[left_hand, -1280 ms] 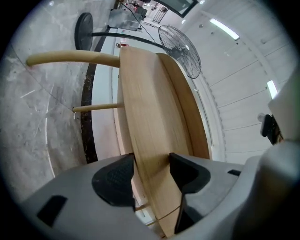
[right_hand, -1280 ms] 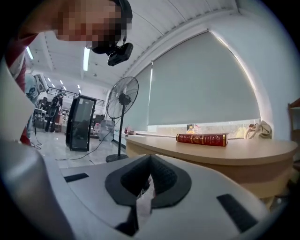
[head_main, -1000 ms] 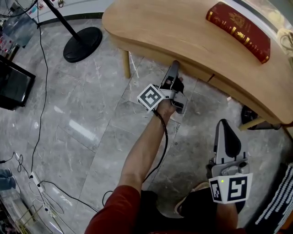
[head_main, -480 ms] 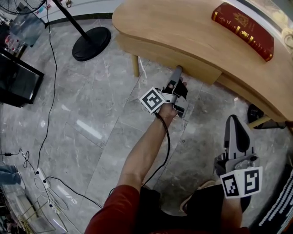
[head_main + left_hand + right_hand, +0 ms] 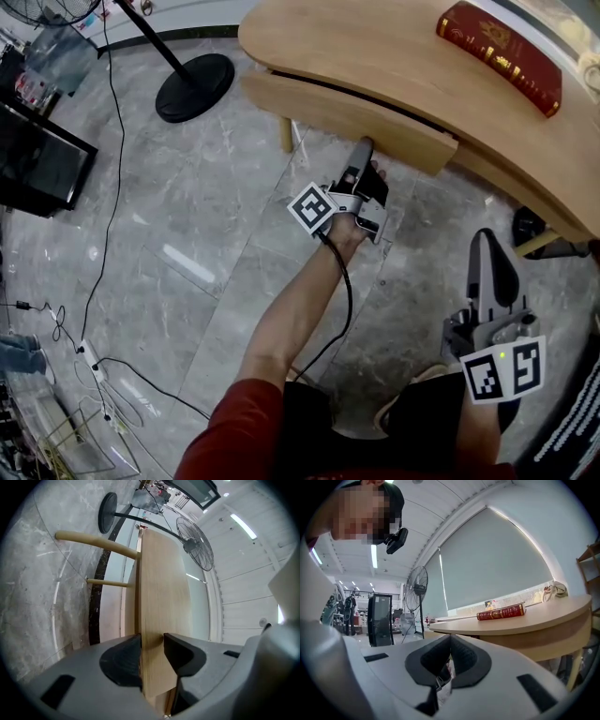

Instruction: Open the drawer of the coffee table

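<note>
The light wooden coffee table [image 5: 375, 47] fills the top of the head view, with a red book [image 5: 500, 52] on it. Its drawer front [image 5: 328, 103] stands a little out from the tabletop, with a dark gap behind it. My left gripper [image 5: 362, 148] reaches up to the panel's lower edge. In the left gripper view the drawer front [image 5: 161, 602] passes between the two pads of the left gripper [image 5: 152, 641]; the jaws have just been closing and both pads press on it. My right gripper [image 5: 487, 242] hangs low at the right, away from the table, shut and empty [image 5: 450, 639].
A round black stand base [image 5: 195, 86] with its pole sits on the marble floor at the table's left end. A black box [image 5: 37, 155] and loose cables [image 5: 94, 281] lie at far left. Wooden table legs [image 5: 93, 541] and a standing fan [image 5: 197, 543] show behind the drawer.
The drawer front has slid out from under the tabletop, and a dark gap now shows. My left gripper has drawn back towards me with it. The right gripper has stayed low at the right.
</note>
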